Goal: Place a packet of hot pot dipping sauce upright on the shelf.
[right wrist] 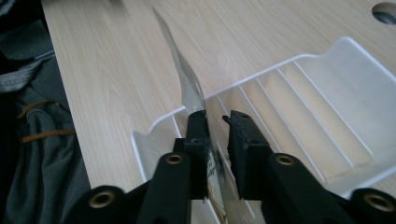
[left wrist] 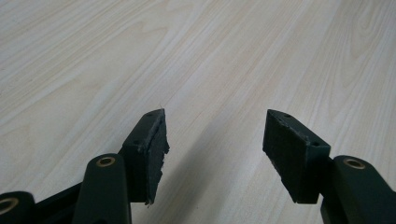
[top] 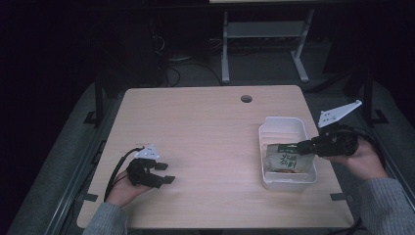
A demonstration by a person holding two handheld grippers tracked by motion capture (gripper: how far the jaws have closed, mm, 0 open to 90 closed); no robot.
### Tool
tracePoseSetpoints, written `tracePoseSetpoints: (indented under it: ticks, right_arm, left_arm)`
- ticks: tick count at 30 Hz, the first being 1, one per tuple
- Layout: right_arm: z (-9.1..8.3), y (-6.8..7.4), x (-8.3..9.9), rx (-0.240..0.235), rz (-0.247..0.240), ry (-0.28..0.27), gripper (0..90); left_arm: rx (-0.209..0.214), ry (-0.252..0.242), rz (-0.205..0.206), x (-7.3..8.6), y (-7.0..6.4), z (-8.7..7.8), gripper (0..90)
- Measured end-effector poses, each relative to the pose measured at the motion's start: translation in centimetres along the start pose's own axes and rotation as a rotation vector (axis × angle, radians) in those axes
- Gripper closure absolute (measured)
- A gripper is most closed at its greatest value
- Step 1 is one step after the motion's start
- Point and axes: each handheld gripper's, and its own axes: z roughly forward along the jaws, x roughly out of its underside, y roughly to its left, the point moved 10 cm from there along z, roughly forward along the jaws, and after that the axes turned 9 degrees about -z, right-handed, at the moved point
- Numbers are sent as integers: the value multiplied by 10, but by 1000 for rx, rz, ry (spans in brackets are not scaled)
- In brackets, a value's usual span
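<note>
Two claws are in use over a pale wood-grain surface [top: 205, 132]. At the near left, the left claw [top: 162, 173] sits low over bare wood, held by the person's left hand [top: 128, 188], its jaws spread well apart with nothing between them; the left gripper view confirms the gap, with only wood grain beyond the pads [left wrist: 152, 149]. At the right edge, the right claw [top: 299, 146] reaches in from the person's right hand [top: 359, 159] and is closed on the upper edge of a snack packet [top: 286, 159], green and tan with printed characters. The packet stands inside a white plastic tray [top: 284, 128], at its near end, leaning against the near wall. In the right gripper view, the packet's thin edge [right wrist: 187, 79] rises between the nearly closed jaws, with the ribbed tray floor [right wrist: 299, 98] beyond. A round cable hole [top: 246, 99] lies near the far edge.
</note>
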Motion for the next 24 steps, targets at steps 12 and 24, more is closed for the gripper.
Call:
tracePoseSetpoints:
  ticks: [12, 24]
  right_arm:
    - [8, 13, -23, -19, -31, -10, 664]
    - [9, 26, -45, -34, -67, -41, 617]
  left_arm:
    - [6, -3, -1, 0, 0, -2, 395]
    - [6, -4, -1, 0, 0, -2, 394]
